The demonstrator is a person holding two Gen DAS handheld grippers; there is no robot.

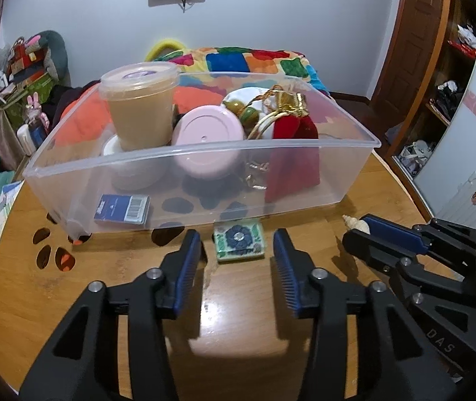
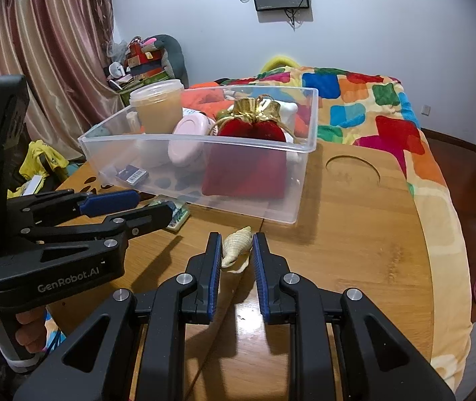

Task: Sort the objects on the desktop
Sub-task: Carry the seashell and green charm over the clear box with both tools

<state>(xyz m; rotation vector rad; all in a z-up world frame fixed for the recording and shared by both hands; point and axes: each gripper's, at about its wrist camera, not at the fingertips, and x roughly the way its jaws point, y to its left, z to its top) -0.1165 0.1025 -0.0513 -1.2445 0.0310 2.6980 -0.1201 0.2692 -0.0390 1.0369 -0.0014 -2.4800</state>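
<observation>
A clear plastic bin [image 1: 348, 163] [image 2: 299, 183] stands on the wooden table. It holds a lidded beige cup [image 1: 139, 107], a pink round tin [image 1: 207, 132], a red velvet pouch [image 2: 248, 167] with gold trim and a blue card box [image 1: 122, 209]. A small green patterned tile [image 1: 239, 239] lies on the table just before the bin, between the tips of my open left gripper [image 1: 238, 245]. A cream seashell [image 2: 236, 245] lies between the fingers of my right gripper [image 2: 236, 245], which is open around it without touching it. The shell [image 1: 355, 222] also shows in the left wrist view.
The round wooden table [image 2: 355, 250] has paw-shaped cutouts [image 1: 50, 254] at left and a round recess [image 2: 353, 170] at back right. A bed with a colourful blanket [image 2: 371, 107] lies behind. Clutter and curtains stand at left.
</observation>
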